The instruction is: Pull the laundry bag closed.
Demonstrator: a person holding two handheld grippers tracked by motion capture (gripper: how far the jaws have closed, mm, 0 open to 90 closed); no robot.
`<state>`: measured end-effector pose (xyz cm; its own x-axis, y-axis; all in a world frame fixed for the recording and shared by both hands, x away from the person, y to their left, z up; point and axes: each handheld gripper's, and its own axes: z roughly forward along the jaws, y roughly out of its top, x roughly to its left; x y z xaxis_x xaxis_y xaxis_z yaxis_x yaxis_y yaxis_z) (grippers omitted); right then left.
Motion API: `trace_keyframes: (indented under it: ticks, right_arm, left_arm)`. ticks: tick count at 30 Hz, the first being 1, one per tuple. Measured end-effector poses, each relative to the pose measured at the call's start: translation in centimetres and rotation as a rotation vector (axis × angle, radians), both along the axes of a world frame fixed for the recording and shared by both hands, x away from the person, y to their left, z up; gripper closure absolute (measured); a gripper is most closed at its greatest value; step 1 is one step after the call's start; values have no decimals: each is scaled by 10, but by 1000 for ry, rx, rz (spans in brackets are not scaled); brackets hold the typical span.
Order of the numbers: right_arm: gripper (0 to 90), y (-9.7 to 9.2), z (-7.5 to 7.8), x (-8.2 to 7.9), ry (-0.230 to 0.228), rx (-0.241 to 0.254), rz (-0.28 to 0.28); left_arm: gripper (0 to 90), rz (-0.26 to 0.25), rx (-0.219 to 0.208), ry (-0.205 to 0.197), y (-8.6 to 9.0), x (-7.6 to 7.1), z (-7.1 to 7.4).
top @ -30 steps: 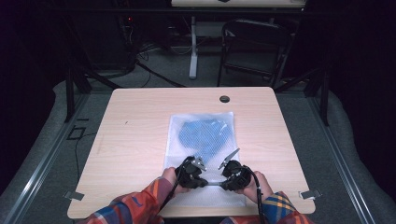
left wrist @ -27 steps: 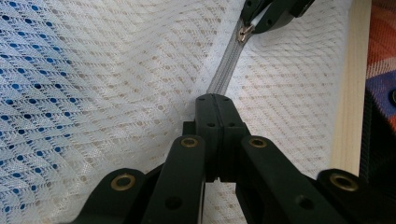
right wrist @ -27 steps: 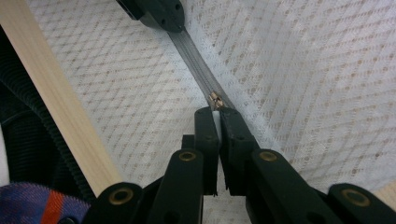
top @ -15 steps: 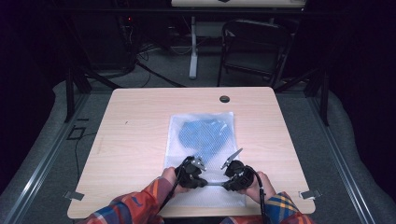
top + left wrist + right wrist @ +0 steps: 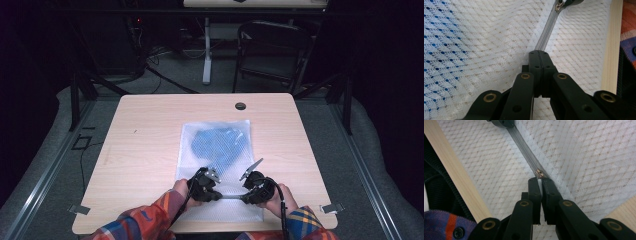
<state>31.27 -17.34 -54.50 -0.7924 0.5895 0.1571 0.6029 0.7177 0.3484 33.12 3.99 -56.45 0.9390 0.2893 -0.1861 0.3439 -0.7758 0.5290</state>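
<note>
My left gripper [image 5: 539,53] clamps the mesh bag's [image 5: 215,150] grey zipper [image 5: 546,37], my right gripper [image 5: 539,180] pinches its white pull tab [image 5: 539,182], near the counter [image 5: 150,130] edge.

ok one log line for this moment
left gripper shut on zipper | right gripper shut on zipper pull | mesh bag flat on table

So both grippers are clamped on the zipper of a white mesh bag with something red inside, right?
Not quite: the thing inside the mesh bag is blue, not red, as the high view shows. Both the left gripper and the right gripper are clamped on the zipper.
</note>
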Motion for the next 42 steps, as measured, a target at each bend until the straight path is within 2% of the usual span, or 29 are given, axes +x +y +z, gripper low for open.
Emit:
trace_keyframes:
  ticks: [10, 14, 16, 18, 21, 22, 23, 24, 25, 27, 28, 29, 35, 36, 42]
  right_arm:
    - [868, 0, 0, 0, 4, -4, -2]
    - [867, 4, 0, -2, -17, -26, 3]
    - [867, 7, 0, -2, -23, -41, 14]
    - [867, 7, 0, -3, -28, -33, 7]
    - [867, 8, 0, -3, -24, -34, 9]
    - [867, 9, 0, -2, -30, -47, 15]
    - [867, 9, 0, -2, -30, -47, 15]
    - [867, 10, -2, -2, -27, -26, 12]
    - [867, 11, -2, -3, -27, -33, 12]
    - [867, 11, -4, -2, -29, -36, 11]
    - [867, 11, -4, -2, -29, -36, 11]
    - [867, 11, -4, -2, -33, -43, 10]
    - [869, 8, -3, -3, -31, -46, 8]
    - [869, 5, -2, -3, -18, -50, -3]
    - [869, -1, -1, -3, -17, -36, -15]
  left_arm:
    - [900, 5, -7, 3, 1, 0, -1]
    - [900, 22, -14, 21, 1, 1, -1]
    - [900, 28, -9, 17, 0, 2, 0]
    - [900, 29, -17, 19, -1, 1, 0]
    - [900, 19, -27, -3, -6, 0, 1]
    - [900, 14, -54, -20, -10, 1, 1]
    - [900, 14, -54, -20, -10, 1, 1]
    - [900, 21, -63, -49, -15, 1, 1]
    - [900, 20, -72, -46, -18, 1, 0]
    - [900, 14, -62, -55, -22, 2, -3]
    - [900, 8, -42, -64, -24, 1, -4]
    - [900, 8, -50, -63, -25, 2, -4]
    - [900, 5, -39, -73, -25, 0, -3]
    - [900, 8, -46, -62, -24, 1, -4]
    - [900, 6, -48, -70, -23, 1, -4]
